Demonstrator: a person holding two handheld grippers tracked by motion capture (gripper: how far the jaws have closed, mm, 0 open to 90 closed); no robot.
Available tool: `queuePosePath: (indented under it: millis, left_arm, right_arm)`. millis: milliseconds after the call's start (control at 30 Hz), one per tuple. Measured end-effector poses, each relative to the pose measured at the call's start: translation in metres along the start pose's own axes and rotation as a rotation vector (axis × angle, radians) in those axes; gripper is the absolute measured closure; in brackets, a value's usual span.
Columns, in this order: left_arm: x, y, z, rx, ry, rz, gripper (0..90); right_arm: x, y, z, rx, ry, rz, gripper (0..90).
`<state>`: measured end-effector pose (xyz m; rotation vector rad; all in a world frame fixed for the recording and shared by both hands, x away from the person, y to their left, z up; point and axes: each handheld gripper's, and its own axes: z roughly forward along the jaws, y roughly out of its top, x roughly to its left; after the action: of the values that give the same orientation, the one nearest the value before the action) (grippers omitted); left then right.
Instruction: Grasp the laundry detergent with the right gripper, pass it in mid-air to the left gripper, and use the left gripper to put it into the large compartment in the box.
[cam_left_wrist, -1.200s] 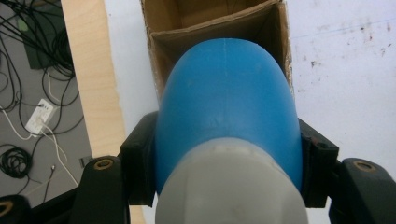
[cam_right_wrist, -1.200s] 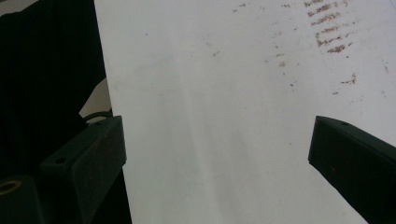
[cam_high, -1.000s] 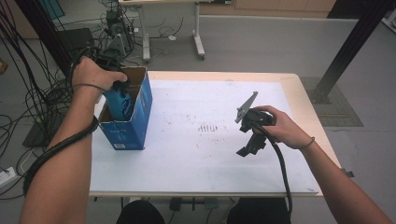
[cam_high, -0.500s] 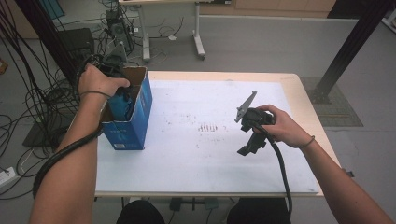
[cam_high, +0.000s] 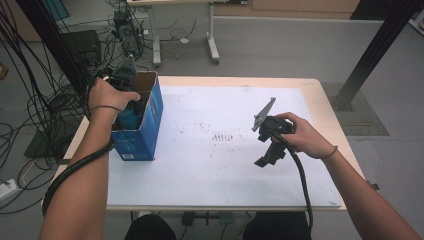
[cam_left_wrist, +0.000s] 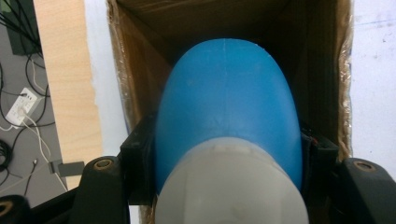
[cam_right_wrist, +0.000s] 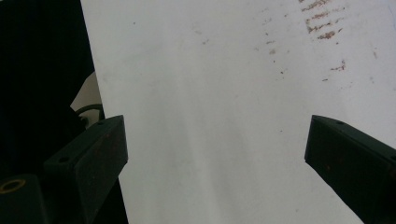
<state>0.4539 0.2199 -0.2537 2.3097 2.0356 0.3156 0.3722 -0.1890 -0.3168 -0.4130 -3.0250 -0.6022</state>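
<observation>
Left gripper (cam_left_wrist: 224, 154) down inside the open blue box (cam_high: 145, 125) by the tabletop's left edge, 2 jaws pinching a blue bottle (cam_left_wrist: 226, 107), apparently white-capped. Right gripper (cam_right_wrist: 215, 158) above the white sheet (cam_high: 210, 165), jaws spread wide apart.

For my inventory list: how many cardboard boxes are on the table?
1. The blue cardboard box stands open at the table's left edge; the left gripper holds a blue object inside it.

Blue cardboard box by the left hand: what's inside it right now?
Inside the blue cardboard box is a blue rounded plastic object with a white end, clamped by the left tongs. The box's bottom is hidden beneath it.
</observation>
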Motion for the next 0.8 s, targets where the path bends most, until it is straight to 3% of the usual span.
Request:
queuePosePath:
  millis: [800]
  left_arm:
    - [-0.002,-0.003,0.015,0.020,0.000,0.004,37.8]
  right_arm:
    - [-0.001,0.001,0.002,0.008,0.000,-0.001,6.0]
